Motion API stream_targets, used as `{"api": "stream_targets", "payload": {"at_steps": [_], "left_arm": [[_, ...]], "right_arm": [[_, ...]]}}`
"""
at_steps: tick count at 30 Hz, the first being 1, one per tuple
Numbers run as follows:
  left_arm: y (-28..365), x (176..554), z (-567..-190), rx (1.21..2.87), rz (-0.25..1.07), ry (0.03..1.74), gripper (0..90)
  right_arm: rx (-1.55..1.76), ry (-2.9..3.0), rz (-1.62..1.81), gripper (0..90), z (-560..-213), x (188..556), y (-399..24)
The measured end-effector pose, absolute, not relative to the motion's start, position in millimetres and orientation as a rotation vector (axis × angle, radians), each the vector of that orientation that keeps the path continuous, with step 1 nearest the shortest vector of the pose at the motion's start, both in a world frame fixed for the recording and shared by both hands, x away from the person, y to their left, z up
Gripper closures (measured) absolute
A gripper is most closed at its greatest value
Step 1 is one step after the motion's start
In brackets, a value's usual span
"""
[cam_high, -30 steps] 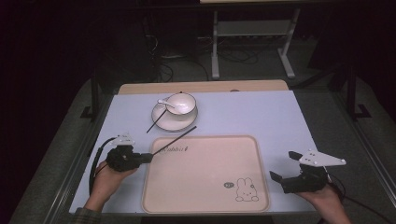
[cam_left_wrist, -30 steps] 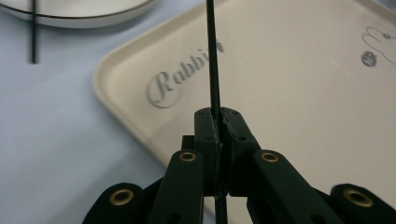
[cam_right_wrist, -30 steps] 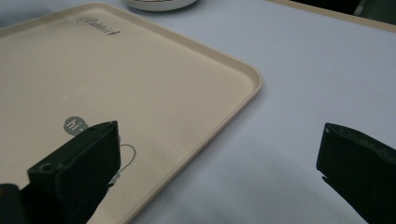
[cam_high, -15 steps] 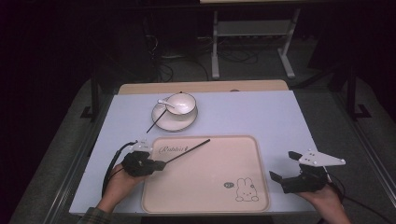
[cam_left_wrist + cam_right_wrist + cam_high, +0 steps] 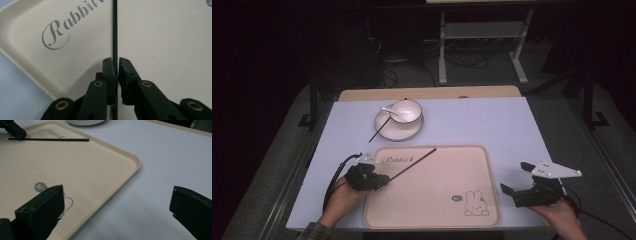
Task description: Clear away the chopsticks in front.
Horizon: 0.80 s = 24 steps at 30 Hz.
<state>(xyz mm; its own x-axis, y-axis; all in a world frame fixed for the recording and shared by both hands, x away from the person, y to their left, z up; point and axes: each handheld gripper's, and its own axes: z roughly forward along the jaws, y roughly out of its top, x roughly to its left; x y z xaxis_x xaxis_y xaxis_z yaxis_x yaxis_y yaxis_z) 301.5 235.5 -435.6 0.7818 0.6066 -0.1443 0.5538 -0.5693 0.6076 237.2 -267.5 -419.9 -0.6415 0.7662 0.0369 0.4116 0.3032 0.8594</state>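
Jaws of my left gripper (image 5: 382, 180) clenched on a black chopstick (image 5: 412, 162) near its end, over the tray (image 5: 472, 162)'s near-left corner; right gripper (image 5: 512, 194) wide apart, off the tray's right edge. Left gripper view: stick thin, stiff, light, likely slippery; end grip may let it pivot. Tip cut off. Right gripper view: tray's far rim partly hidden.
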Motion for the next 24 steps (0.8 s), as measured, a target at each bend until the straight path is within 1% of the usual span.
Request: {"api": "stream_targets", "payload": {"at_steps": [3,5,7,9,10,13,17,20,21,22,23,24], "left_arm": [[235.8,301.6,-434.4,2.300,0.102,0.863,79.6],[237.7,304.6,-430.0,2.273,0.120,0.865,74.1],[240.5,311.7,-424.5,2.254,0.142,0.882,64.3],[242.8,317.3,-421.2,2.238,0.158,0.897,51.5],[244.3,320.9,-419.4,2.229,0.163,0.906,51.5],[251.1,337.3,-412.4,2.199,0.209,0.944,39.3],[257.4,361.3,-403.4,2.183,0.275,0.979,38.4],[258.3,380.8,-396.8,2.180,0.347,1.002,43.1],[257.9,386.1,-395.8,2.169,0.358,1.009,44.4],[257.2,393.0,-394.4,2.158,0.369,1.018,47.8],[256.3,399.9,-393.1,2.153,0.383,1.022,47.8],[254.8,406.5,-392.2,2.152,0.397,1.027,49.7]], "right_arm": [[1.052,2.196,1.276,0.0,-419.8,237.2,-267.5],[1.054,2.196,1.279,0.0,-419.9,237.3,-267.4],[1.056,2.197,1.278,0.0,-420.2,237.6,-267.4],[1.057,2.198,1.278,0.0,-420.3,237.8,-267.2],[1.056,2.199,1.278,0.0,-420.2,237.8,-266.9],[1.055,2.196,1.280,0.0,-419.9,237.7,-266.8],[1.058,2.193,1.282,0.0,-419.7,238.1,-267.2],[1.059,2.192,1.283,0.0,-419.8,238.1,-267.3],[1.064,2.192,1.284,0.0,-420.0,238.0,-267.5],[1.065,2.192,1.284,0.0,-420.2,238.3,-268.0],[1.065,2.192,1.284,0.0,-420.2,238.3,-268.0],[1.067,2.192,1.284,0.0,-420.2,238.4,-268.2]]}}
